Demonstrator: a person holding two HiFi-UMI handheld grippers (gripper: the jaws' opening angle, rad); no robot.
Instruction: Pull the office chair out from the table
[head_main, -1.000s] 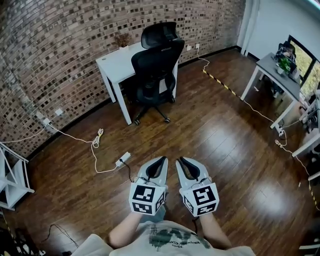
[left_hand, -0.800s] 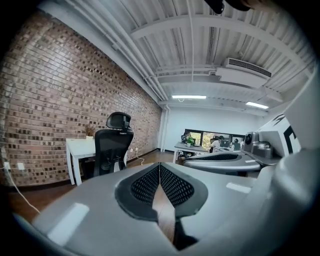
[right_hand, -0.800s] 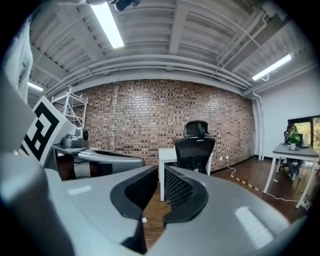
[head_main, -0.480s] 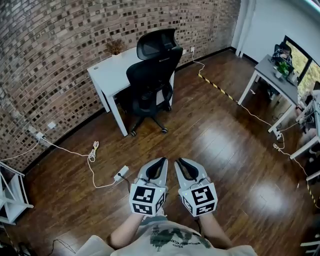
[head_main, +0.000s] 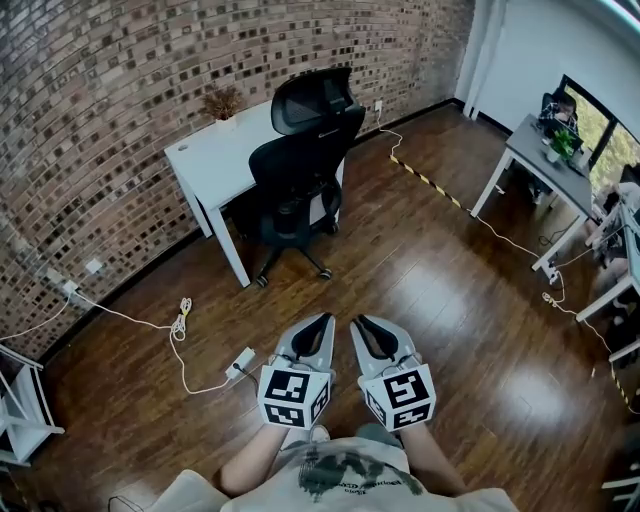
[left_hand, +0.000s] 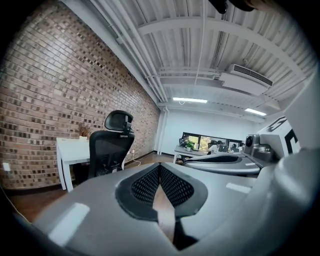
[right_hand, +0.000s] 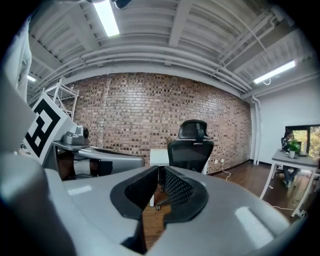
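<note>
The person's two forearms came up from the bottom of the head view, hands side by side and close together. The left gripper (head_main: 325, 318) and the right gripper (head_main: 358, 321) both pointed forward, nearly level, over the wooden floor (head_main: 430, 290). Their marker cubes faced the camera.

Both pairs of jaws were closed with nothing between them. In each gripper view the dark pads met at the tip, with only floor showing through the gap behind.

The office chair (head_main: 300, 165) stood well apart from both grippers, pushed in against the white table (head_main: 200, 160) by the brick wall (head_main: 110, 110), its back turned to the person.

Only the head view showed the power strip (head_main: 240, 362) and its white cable (head_main: 180, 325) on the floor, the striped tape (head_main: 425, 185), and a small plant (head_main: 222, 103) on the table.

The left gripper view showed a ceiling air unit (left_hand: 245, 80) and the windowed far end of the room, with the chair at its left. The right gripper view faced the wall squarely, with the chair near centre and a white rack (right_hand: 60, 100) at its left.
</note>
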